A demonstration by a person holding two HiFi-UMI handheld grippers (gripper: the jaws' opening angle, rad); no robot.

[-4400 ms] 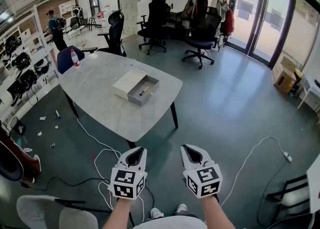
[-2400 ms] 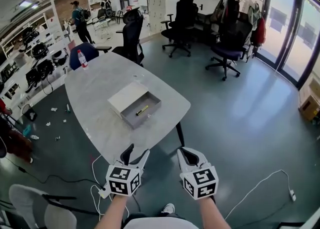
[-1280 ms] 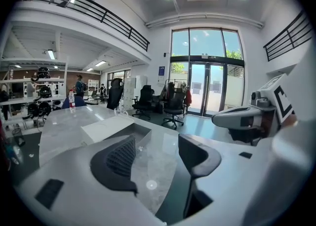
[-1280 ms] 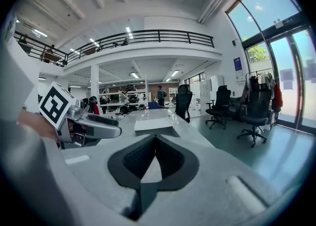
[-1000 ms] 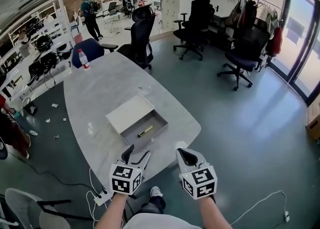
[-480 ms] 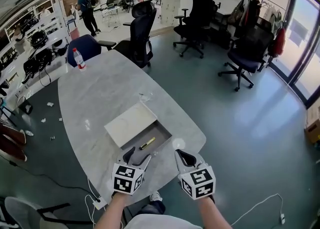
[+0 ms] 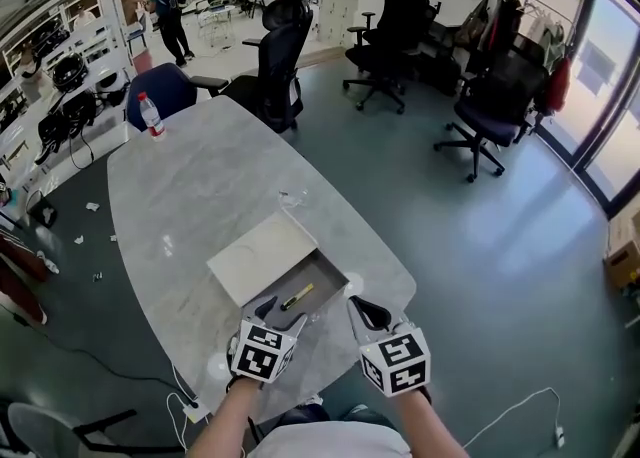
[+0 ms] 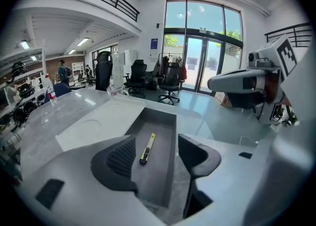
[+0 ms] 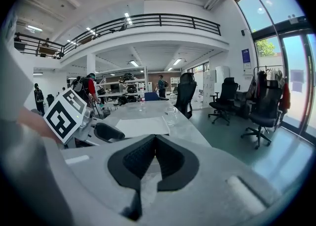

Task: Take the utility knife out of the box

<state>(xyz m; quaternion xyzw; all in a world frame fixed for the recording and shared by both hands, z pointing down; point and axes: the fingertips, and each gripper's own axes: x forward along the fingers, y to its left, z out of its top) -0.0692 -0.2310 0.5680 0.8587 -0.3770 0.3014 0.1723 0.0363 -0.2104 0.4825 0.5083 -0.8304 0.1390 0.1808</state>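
An open grey box (image 7: 312, 286) lies near the front edge of the marble table (image 7: 200, 186), with its white lid (image 7: 262, 254) beside it on the left. The yellow and black utility knife (image 7: 297, 296) lies loose on the box floor. My left gripper (image 7: 279, 313) hovers open at the box's near end. In the left gripper view the knife (image 8: 147, 148) sits in the box (image 8: 163, 126), just ahead of the spread left gripper (image 8: 157, 143). My right gripper (image 7: 358, 308) is shut and empty, right of the box. The right gripper view shows the right gripper (image 9: 155, 140) with its pads together.
A water bottle (image 7: 150, 114) stands at the table's far end, a clear glass (image 7: 291, 196) just beyond the lid. Office chairs (image 7: 275, 46) ring the far side. People stand at the back left (image 7: 162, 1). The table edge runs just under my grippers.
The view has closed in on the table. Both grippers, earlier over the floor, now hang over the table's near edge, the left one at the box.
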